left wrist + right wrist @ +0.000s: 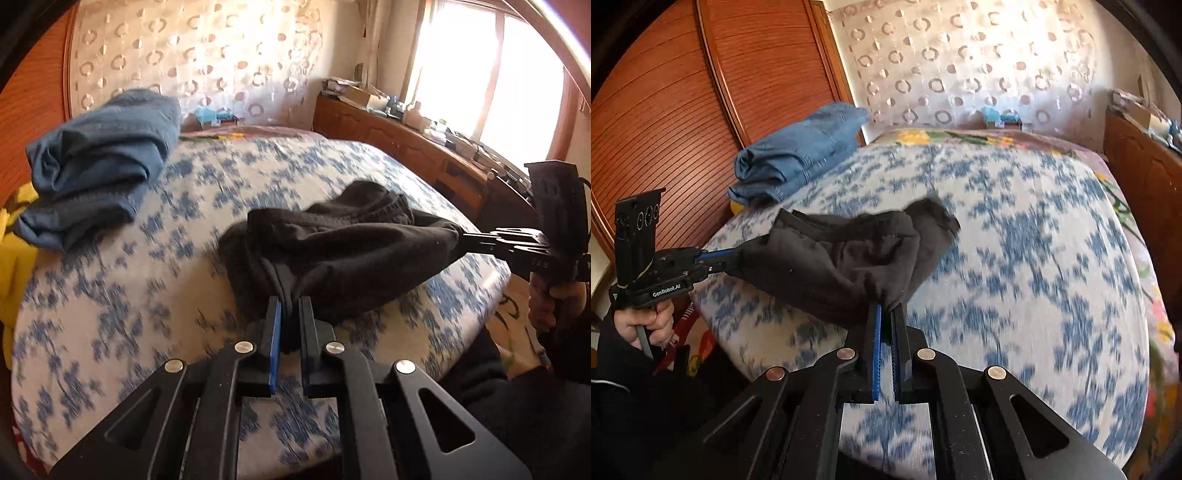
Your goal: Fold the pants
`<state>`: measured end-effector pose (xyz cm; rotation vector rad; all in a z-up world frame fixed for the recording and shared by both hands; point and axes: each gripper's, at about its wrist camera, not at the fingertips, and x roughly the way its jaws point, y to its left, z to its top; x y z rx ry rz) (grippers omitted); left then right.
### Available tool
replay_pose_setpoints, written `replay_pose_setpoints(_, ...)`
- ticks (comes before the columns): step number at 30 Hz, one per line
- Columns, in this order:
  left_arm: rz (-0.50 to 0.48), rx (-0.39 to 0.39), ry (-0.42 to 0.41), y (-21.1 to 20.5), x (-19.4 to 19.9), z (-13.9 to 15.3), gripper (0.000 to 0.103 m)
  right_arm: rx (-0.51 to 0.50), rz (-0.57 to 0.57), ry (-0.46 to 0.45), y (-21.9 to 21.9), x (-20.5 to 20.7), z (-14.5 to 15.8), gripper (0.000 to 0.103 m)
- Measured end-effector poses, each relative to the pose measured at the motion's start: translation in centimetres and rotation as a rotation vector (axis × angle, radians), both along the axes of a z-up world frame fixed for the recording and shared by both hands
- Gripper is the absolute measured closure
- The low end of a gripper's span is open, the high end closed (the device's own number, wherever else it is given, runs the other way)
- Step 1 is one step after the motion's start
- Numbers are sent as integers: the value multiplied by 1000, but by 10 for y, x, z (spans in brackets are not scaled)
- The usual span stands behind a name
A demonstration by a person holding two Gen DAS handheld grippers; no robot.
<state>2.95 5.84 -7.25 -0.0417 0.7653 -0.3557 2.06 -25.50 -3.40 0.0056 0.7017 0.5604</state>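
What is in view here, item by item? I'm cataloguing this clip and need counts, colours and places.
black pants: one, black, bunched and stretched between the two grippers over the near part of the bed
blue garments: one folded pile, blue, at the far corner of the bed by the wardrobe
bed cover: one, white with blue flowers, over the bed
wardrobe: one, reddish wood, beside the bed
curtain: one, pale with ring pattern, behind the bed
sideboard: one, brown wood, cluttered, under the window
left gripper: black, shut on the pants
right gripper: black, shut on the pants
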Motion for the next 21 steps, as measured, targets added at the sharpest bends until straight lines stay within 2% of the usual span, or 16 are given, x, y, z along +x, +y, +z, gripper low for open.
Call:
replay_pose_setpoints(4, 5, 7, 13, -4, 0, -2, 93, -25, -35, 5, -7, -5, -5, 97)
replay_pose_setpoints(5, 7, 9, 13, -5, -1, -1, 90, -22, -43, 5, -9, -5, -4, 97)
replay_pose_setpoints(7, 35, 53, -1, -7, -1, 3, 79, -20, -62, -8, -13, -4, 1, 97)
replay_pose_setpoints(9, 43, 56, -22, -6, -1, 8, 55, -23, -60, -24, -13, -4, 5, 96)
replay_pose_setpoints(11, 42, 40, -32, -3, 2, 13, 46, -31, -59, -45, -8, -3, 11, 94)
replay_pose_setpoints(13, 52, 43, -43, -1, 6, 16, 38, -32, -58, -67, -3, 0, 14, 84)
replay_pose_setpoints(14, 53, 40, -46, -1, 8, 17, 35, -32, -56, -75, 0, 2, 14, 73)
replay_pose_setpoints(15, 56, 36, -51, 0, 11, 19, 34, -35, -58, -82, 3, 5, 15, 66)
replay_pose_setpoints(21, 63, 49, -73, -3, 25, 23, 34, -88, -55, -87, 25, 24, 8, 66)
